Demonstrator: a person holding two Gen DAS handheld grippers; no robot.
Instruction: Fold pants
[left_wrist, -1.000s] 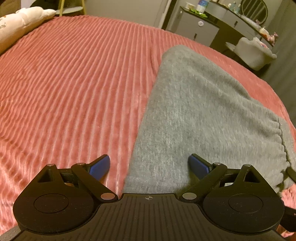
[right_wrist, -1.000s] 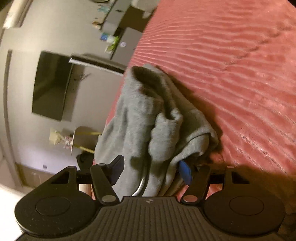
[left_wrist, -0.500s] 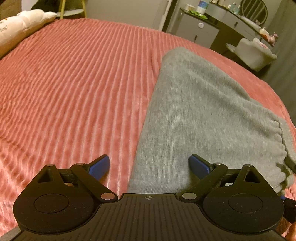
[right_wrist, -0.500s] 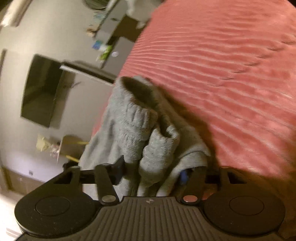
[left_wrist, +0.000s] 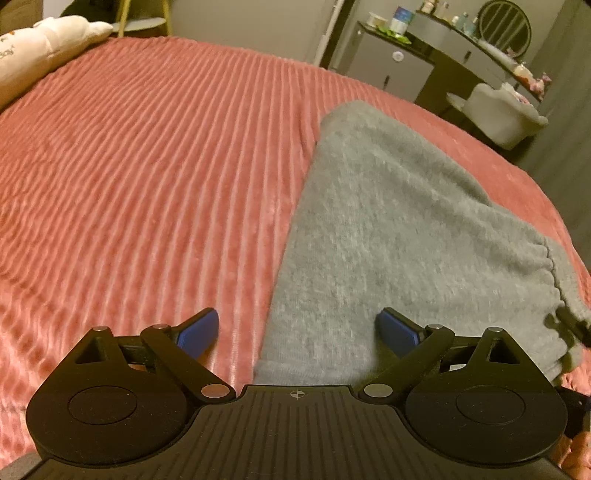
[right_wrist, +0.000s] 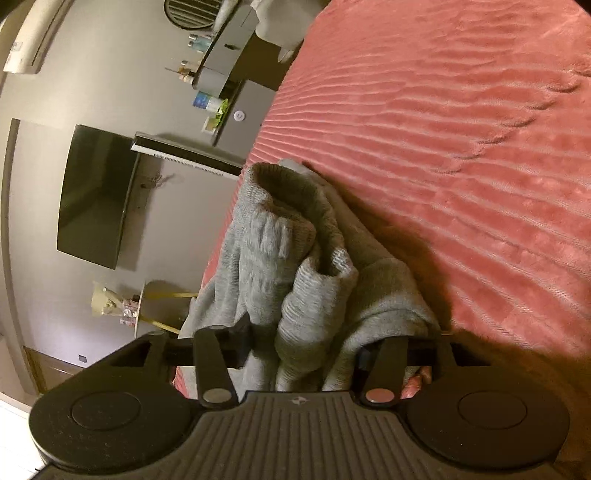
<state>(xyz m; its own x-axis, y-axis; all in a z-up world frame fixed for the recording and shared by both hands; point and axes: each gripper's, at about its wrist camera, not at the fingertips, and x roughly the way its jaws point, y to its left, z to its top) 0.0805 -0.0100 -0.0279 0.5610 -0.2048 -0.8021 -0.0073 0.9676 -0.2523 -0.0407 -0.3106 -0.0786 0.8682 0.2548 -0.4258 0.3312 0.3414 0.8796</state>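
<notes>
Black left tool (left_wrist: 297, 328) with blue pads (left_wrist: 197, 328), silver screws, ribbed housing, round side discs

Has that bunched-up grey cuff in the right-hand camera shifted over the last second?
Yes. The grey cuff has drawn nearer the right gripper, away from the television.

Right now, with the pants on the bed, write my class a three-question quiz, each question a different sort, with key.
1. True or false: the left gripper's fingers are shut on cloth.
2. The grey pants lie on: A a wooden floor, B a pink ribbed bedspread, C a desk.
3. Fill in: far left in the left wrist view sits a white ____.
Key: 1 false, the left gripper is open; 2 B, the bedspread; 3 pillow.
</notes>
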